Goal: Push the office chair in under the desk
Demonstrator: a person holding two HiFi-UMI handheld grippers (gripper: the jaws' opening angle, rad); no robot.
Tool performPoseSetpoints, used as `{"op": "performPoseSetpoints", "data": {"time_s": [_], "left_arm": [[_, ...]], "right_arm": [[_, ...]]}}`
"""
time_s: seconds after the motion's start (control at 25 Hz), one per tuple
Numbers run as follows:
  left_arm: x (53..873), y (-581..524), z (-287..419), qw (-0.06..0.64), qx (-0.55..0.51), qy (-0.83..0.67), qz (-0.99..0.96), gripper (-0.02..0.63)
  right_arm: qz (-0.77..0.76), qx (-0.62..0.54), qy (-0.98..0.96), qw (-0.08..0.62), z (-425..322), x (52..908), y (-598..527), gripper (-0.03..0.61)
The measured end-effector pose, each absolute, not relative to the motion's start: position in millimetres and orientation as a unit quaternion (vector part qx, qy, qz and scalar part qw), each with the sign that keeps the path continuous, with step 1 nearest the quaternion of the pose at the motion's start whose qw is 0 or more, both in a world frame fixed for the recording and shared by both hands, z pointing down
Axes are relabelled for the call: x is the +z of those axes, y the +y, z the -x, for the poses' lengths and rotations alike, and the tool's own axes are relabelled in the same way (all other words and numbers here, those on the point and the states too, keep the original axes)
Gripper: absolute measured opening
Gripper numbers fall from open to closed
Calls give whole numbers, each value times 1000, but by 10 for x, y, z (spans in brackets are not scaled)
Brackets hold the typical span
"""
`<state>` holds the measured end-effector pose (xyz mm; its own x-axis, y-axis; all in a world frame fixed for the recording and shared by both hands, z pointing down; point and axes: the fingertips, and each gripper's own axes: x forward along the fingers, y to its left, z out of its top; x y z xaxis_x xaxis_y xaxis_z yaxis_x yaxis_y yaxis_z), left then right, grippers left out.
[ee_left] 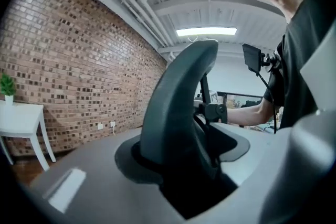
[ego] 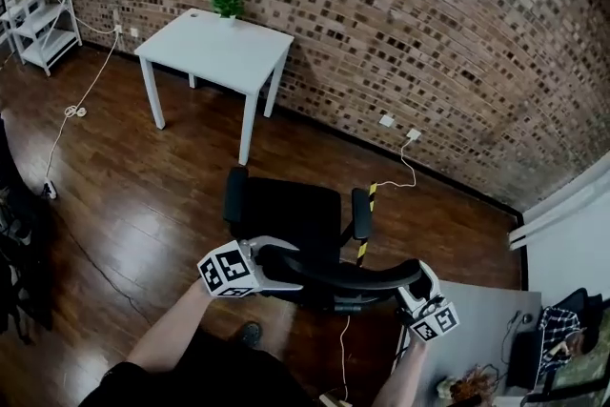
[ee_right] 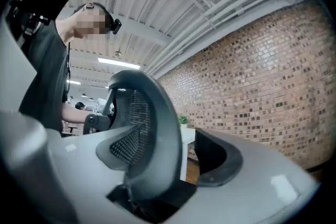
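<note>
A black office chair [ego: 286, 210] stands on the wood floor, its seat facing a white desk [ego: 214, 48] farther off by the brick wall. Its curved backrest [ego: 338, 276] is nearest me. My left gripper [ego: 265, 260] sits at the backrest's left end; in the left gripper view the backrest rim [ee_left: 178, 107] fills the space between the jaws of the left gripper [ee_left: 184, 149], touching both pads. My right gripper [ego: 412, 291] is at the right end. There the mesh backrest [ee_right: 144, 134] lies against one jaw of the right gripper [ee_right: 173, 165], with a gap to the other pad [ee_right: 226, 160].
A small potted plant [ego: 227, 0] stands on the desk's far edge. A white shelf [ego: 38, 5] is at the top left, with cables [ego: 71, 110] trailing over the floor. A grey table [ego: 486, 329] with clutter is at the lower right. Dark furniture [ego: 14, 234] is at the left edge.
</note>
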<state>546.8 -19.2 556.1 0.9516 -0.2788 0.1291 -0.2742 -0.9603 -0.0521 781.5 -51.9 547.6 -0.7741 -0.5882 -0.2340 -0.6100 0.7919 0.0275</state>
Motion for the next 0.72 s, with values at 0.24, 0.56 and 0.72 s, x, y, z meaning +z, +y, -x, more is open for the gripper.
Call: {"op": "performPoseSetpoints", "data": {"time_s": [0.24,0.56,0.72], "left_arm": [[5575,-349,-5378,16,-76,123,989,507],[5765,-448,-5073,-48,-43,90,994,393],[5691,-263,-4773,-56,-38,93,993,380]], "right_arm": [[256,85,959,87,-7270,5429,-304,359],[274,35,951,136,-6934,5509,-479,324],[278,5,947,160,-6654,5434,-372,327]]}}
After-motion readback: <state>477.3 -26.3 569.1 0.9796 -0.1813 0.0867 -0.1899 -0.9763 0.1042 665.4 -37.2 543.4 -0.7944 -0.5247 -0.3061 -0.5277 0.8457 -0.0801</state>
